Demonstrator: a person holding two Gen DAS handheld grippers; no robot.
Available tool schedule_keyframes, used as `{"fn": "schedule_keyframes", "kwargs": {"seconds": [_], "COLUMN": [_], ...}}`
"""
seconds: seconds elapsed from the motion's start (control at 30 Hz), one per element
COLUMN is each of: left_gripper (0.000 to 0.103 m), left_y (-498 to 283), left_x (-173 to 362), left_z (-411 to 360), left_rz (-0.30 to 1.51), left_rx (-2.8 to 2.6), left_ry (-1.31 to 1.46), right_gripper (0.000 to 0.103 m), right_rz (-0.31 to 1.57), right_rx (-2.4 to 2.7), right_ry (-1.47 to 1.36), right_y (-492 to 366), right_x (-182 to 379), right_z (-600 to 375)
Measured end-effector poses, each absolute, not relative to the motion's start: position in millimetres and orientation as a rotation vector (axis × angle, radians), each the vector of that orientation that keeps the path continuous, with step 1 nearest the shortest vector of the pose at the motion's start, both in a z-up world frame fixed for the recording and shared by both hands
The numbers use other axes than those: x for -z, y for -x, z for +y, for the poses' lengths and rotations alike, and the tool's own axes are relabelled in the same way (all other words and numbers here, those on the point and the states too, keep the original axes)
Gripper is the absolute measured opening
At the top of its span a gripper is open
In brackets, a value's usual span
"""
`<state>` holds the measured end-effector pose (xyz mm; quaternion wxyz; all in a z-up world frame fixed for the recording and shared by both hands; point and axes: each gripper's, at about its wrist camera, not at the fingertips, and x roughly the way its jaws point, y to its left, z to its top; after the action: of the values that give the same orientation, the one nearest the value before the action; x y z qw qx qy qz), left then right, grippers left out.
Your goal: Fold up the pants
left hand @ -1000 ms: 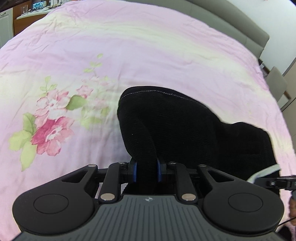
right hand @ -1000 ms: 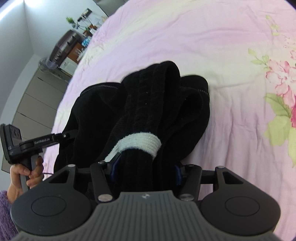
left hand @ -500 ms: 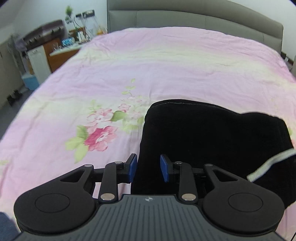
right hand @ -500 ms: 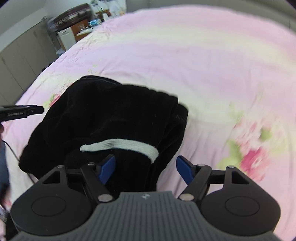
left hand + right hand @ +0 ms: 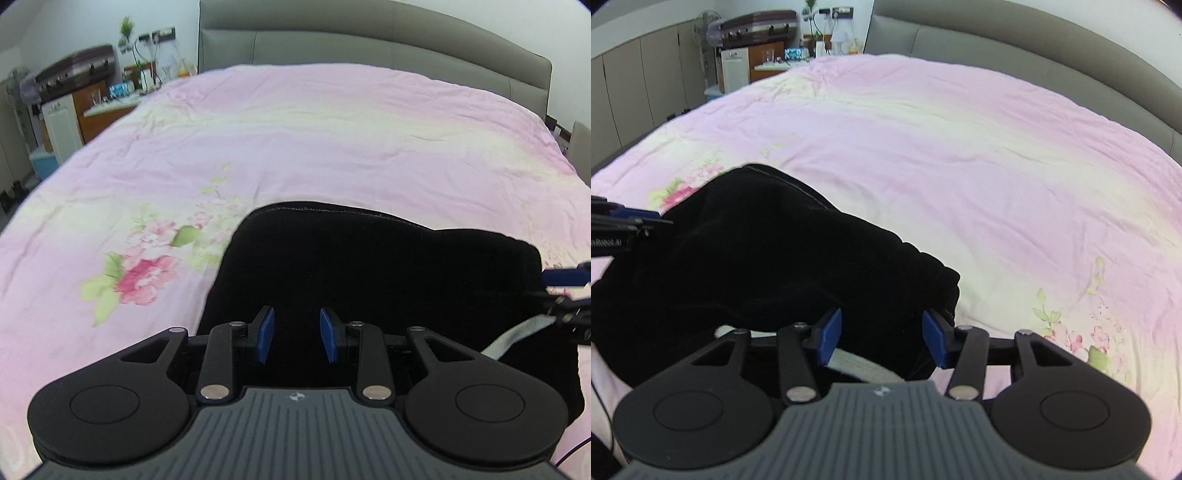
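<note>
- The black pants [image 5: 369, 280] lay bunched in a folded bundle on the pink bed [image 5: 332, 140], near its front edge.
- My left tool [image 5: 297, 338] stood parted above the cloth, gripping nothing.
- My right tool [image 5: 882, 339] was parted too, its jaws just narrowing, the white waistband [image 5: 864, 369] loose between them.
- I judged the fold freshly released; next I should check the edges and flatten the bundle.

Pink floral bedspread [image 5: 332, 140], grey padded headboard [image 5: 369, 40], cluttered wooden desk [image 5: 99, 110].
</note>
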<state>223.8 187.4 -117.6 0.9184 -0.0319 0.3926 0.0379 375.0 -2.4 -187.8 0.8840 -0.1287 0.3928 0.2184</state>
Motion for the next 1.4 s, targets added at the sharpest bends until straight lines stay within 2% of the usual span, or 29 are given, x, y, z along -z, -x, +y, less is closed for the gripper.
{"fn": "schedule_keyframes", "kwargs": {"seconds": [0.17, 0.23, 0.3, 0.37, 0.53, 0.63, 0.8, 1.13, 1.27, 1.33, 1.4], "left_gripper": [0.034, 0.035, 0.035, 0.036, 0.038, 0.038, 0.038, 0.042, 0.048, 0.051, 0.052], "left_y": [-248.9, -254.6, -261.5, -264.3, -258.4, -244.9, -207.3, -150.6, -125.3, -114.7, -100.2], "left_x": [143.7, 149.4, 153.6, 155.7, 149.7, 133.6, 85.4, -19.7, -41.8, -42.8, -37.9], "left_z": [187.0, 189.1, 191.4, 194.5, 193.9, 184.7, 174.9, 164.3, 164.2, 163.2, 159.6], "left_rz": [0.866, 0.874, 0.9, 0.915, 0.904, 0.873, 0.777, 0.73, 0.729, 0.74, 0.734], "left_rx": [-0.083, -0.074, -0.078, -0.074, -0.084, -0.12, -0.153, -0.067, -0.004, 0.019, 0.033], "left_ry": [0.101, 0.12, 0.132, 0.144, 0.132, 0.065, -0.024, -0.214, -0.232, -0.221, -0.21], "right_gripper": [0.05, 0.055, 0.064, 0.065, 0.065, 0.064, 0.07, 0.075, 0.083, 0.083, 0.088], "right_rz": [0.901, 0.911, 0.937, 0.98, 0.959, 0.936, 0.85, 0.702, 0.63, 0.594, 0.57], "right_rx": [-0.437, -0.43, -0.412, -0.414, -0.426, -0.425, -0.434, -0.527, -0.529, -0.529, -0.516], "right_ry": [0.234, 0.229, 0.213, 0.143, 0.213, 0.212, 0.246, 0.174, 0.123, 0.105, 0.088], "right_y": [-409.3, -422.1, -434.3, -448.9, -443.6, -434.2, -387.9, -281.1, -240.0, -219.9, -200.5], "right_x": [216.7, 225.6, 233.2, 239.3, 230.1, 213.7, 176.3, 94.9, 73.6, 66.4, 62.0], "right_z": [-2.1, -2.5, -2.2, -6.8, -0.6, -1.5, -4.9, -14.0, -23.2, -25.6, -29.3]}}
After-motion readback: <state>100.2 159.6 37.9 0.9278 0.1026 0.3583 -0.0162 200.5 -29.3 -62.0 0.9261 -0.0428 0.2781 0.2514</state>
